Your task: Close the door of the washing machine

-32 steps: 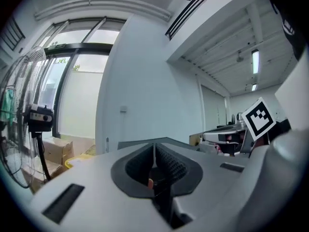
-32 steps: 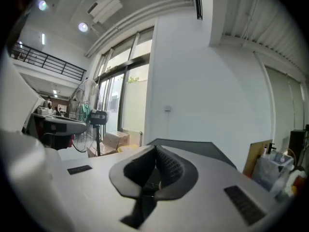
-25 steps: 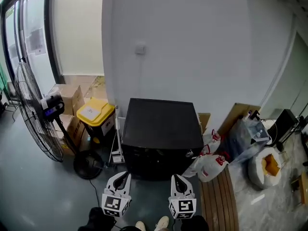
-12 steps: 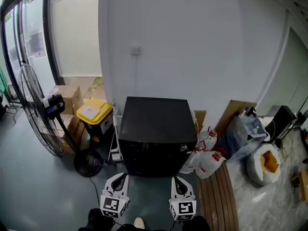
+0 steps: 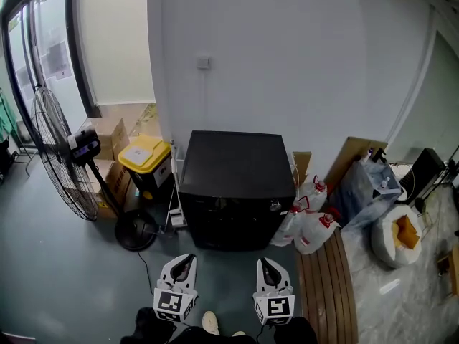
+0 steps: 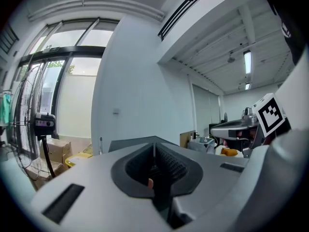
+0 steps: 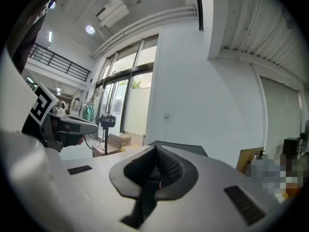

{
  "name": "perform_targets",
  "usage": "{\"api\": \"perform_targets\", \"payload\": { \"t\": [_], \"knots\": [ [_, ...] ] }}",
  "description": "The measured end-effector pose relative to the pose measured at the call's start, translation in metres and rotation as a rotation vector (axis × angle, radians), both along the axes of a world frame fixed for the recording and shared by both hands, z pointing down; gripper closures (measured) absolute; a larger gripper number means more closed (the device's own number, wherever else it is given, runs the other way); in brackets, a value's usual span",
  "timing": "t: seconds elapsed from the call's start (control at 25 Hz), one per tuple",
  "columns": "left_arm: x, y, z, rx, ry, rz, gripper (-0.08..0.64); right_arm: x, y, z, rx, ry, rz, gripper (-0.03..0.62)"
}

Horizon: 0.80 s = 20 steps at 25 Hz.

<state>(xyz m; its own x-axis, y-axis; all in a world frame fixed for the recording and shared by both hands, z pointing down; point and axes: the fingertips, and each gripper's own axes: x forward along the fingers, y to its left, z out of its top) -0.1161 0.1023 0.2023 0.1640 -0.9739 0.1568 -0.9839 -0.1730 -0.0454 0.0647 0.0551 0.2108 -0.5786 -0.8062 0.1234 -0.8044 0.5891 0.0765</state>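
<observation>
We hold the left gripper [image 5: 182,262] and right gripper [image 5: 267,265] pressed together and empty, and since the door [image 5: 226,224] of the washing machine [image 5: 237,167] just ahead of them looks shut, we judge only backing away is left.

The left hand-held gripper [image 5: 184,263] and the right hand-held gripper [image 5: 265,264] look alike from here: each has a smooth white shell narrowing to a point, with black ribbed pads [image 6: 166,166] set in a dark teardrop hollow and a slim dark slot [image 6: 60,203] sunk into the shell on either side. At the back of each sits a cube [image 5: 169,305] bearing black-and-white square markers. The person wears dark sleeves [image 5: 145,326] and pale shoes [image 5: 209,322].
</observation>
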Motion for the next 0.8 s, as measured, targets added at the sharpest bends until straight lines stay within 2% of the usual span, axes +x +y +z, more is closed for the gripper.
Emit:
{"api": "perform_targets", "payload": {
  "t": [0.8],
  "knots": [
    [0.012,0.007,0.005,-0.016,0.003,0.012,0.526,0.005,0.009,0.001,-0.015,-0.016,-0.003,0.577]
  ]
}}
